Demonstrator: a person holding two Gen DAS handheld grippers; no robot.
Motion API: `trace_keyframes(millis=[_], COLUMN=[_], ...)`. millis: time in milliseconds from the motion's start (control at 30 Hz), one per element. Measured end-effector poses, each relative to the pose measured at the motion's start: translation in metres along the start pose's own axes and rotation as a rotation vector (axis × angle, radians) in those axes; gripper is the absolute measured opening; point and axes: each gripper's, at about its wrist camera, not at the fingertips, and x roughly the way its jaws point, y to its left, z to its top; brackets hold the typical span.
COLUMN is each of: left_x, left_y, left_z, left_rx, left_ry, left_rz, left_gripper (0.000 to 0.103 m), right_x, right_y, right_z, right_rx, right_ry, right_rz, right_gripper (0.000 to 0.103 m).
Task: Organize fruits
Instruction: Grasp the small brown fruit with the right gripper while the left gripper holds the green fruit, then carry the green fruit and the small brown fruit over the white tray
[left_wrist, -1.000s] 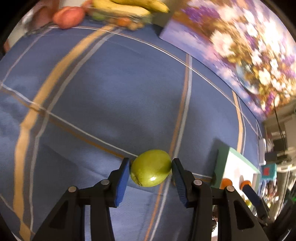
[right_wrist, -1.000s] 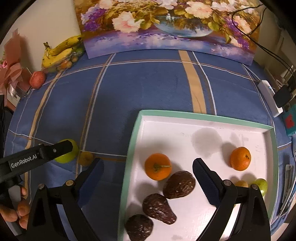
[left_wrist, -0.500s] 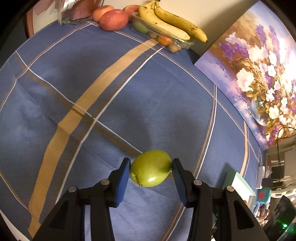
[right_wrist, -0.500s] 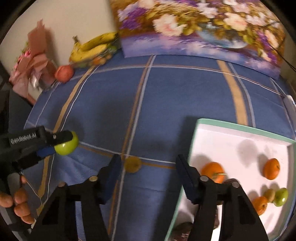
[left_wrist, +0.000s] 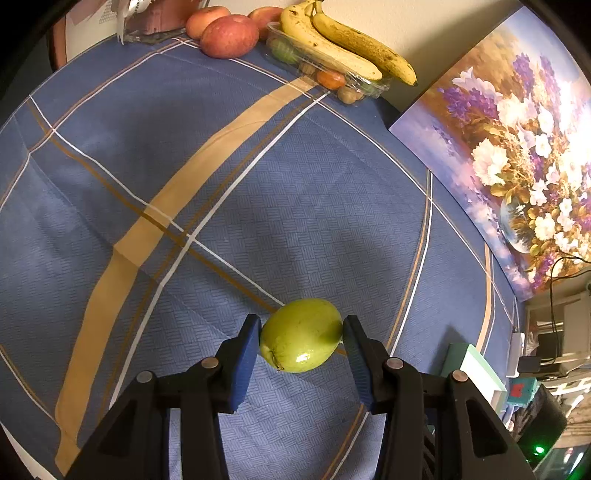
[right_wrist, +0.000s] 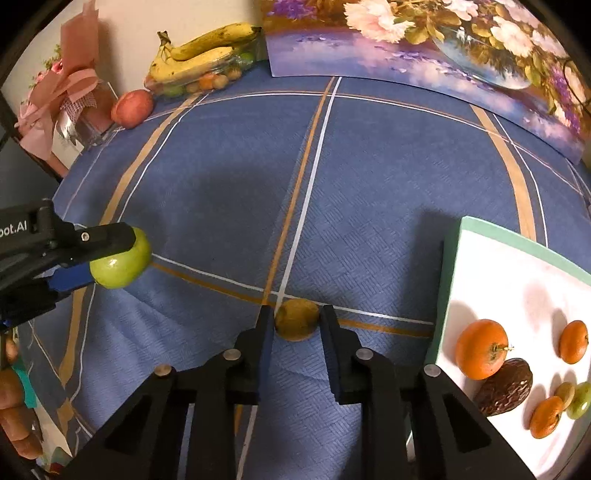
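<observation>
My left gripper (left_wrist: 300, 334) is shut on a green apple (left_wrist: 301, 335) and holds it above the blue checked tablecloth; the apple (right_wrist: 122, 264) also shows in the right wrist view at the left. My right gripper (right_wrist: 297, 320) has its jaws close on both sides of a small yellow-brown fruit (right_wrist: 297, 319) that lies on the cloth. A white tray with a green rim (right_wrist: 448, 280) at the right holds oranges (right_wrist: 481, 349), a dark avocado (right_wrist: 506, 386) and small green fruit.
Bananas (right_wrist: 207, 51) lie on a clear box of small fruit at the back left, with a red apple (right_wrist: 132, 108) beside them. A flower painting (right_wrist: 424, 48) leans at the back. A pink gift bouquet (right_wrist: 62, 96) stands at far left.
My right gripper moved left off the tray and closed in around the small yellow-brown fruit. My left gripper lifted the green apple and swung to face the back of the table.
</observation>
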Motion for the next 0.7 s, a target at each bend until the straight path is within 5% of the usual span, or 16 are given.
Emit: trace_keyframes(millis=[700], left_x=[-0.038], left_y=[-0.039], left_z=[-0.028], left_rx=[0.120], left_ry=[-0.041], left_rz=[-0.077], left_gripper=[0.048], right_x=[-0.084], right_y=[-0.052], right_z=[-0.010], right_rx=[0.121], right_ry=[-0.121], right_rz=[-0.045], right_gripper=[0.026])
